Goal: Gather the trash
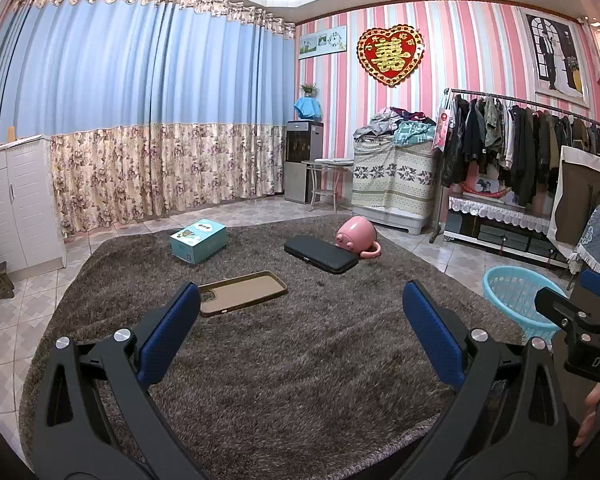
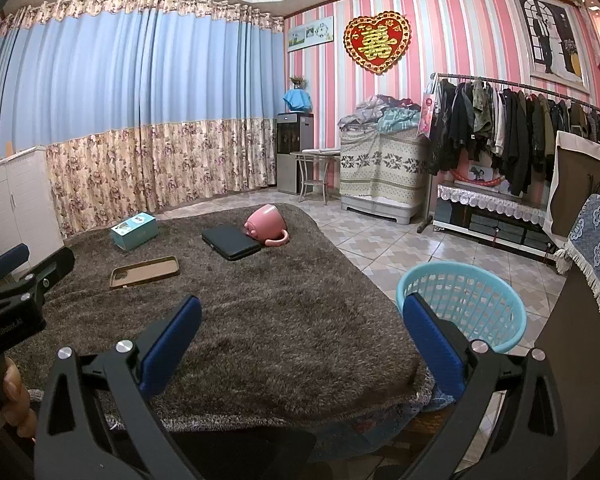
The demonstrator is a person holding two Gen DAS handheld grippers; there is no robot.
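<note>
On the brown shag rug [image 1: 292, 344] lie a brown phone case [image 1: 242, 293], a teal box [image 1: 199, 241], a black flat case [image 1: 321, 254] and a tipped pink mug [image 1: 357, 236]. The same things show in the right wrist view: phone case [image 2: 145, 272], box [image 2: 135, 231], black case [image 2: 231, 243], mug [image 2: 266, 224]. A light blue basket [image 2: 462, 304] stands on the tiles right of the rug, also in the left wrist view [image 1: 518, 300]. My left gripper [image 1: 300, 300] is open and empty above the rug, near the phone case. My right gripper [image 2: 300, 312] is open and empty, its right finger in front of the basket.
White cabinets [image 1: 12, 204] stand at the left. A water dispenser [image 1: 303, 160], a covered pile of clothes [image 1: 394, 168] and a clothes rack [image 1: 520, 140] line the far wall. A covered chair [image 2: 596, 240] is at the right. Tiled floor [image 2: 400, 248] surrounds the rug.
</note>
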